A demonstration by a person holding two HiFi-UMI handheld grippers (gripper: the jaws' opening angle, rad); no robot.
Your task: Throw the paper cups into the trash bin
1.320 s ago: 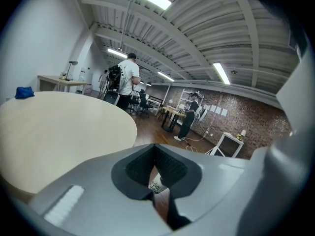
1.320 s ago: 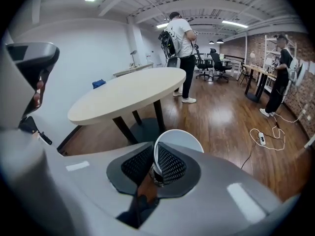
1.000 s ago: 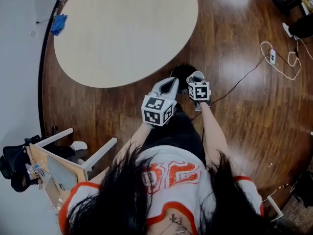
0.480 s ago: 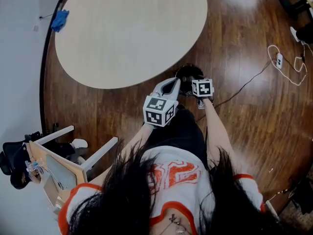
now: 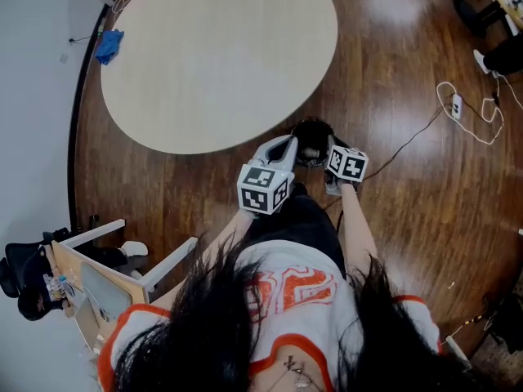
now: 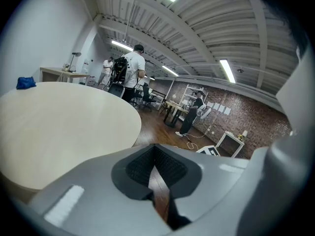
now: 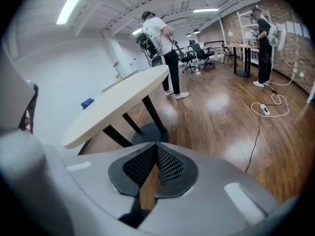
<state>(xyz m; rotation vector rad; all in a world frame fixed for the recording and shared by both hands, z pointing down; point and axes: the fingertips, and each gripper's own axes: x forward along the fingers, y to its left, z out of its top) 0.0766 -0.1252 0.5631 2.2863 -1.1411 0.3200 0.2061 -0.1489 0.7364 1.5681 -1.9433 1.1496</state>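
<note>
Head view. My right gripper is hovering just right of the trash bin, which is standing on the floor under the near edge of the round table. Its jaws are pressing together on nothing. The paper cup they were carrying over the bin a second ago is no longer showing. My left gripper, likewise closed and empty, is keeping to the bin's left rim.

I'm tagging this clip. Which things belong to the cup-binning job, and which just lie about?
Job: trash bin; left gripper and right gripper, jaws shut, empty; no cups visible.
Lying about: blue cloth on round table; power strip.
</note>
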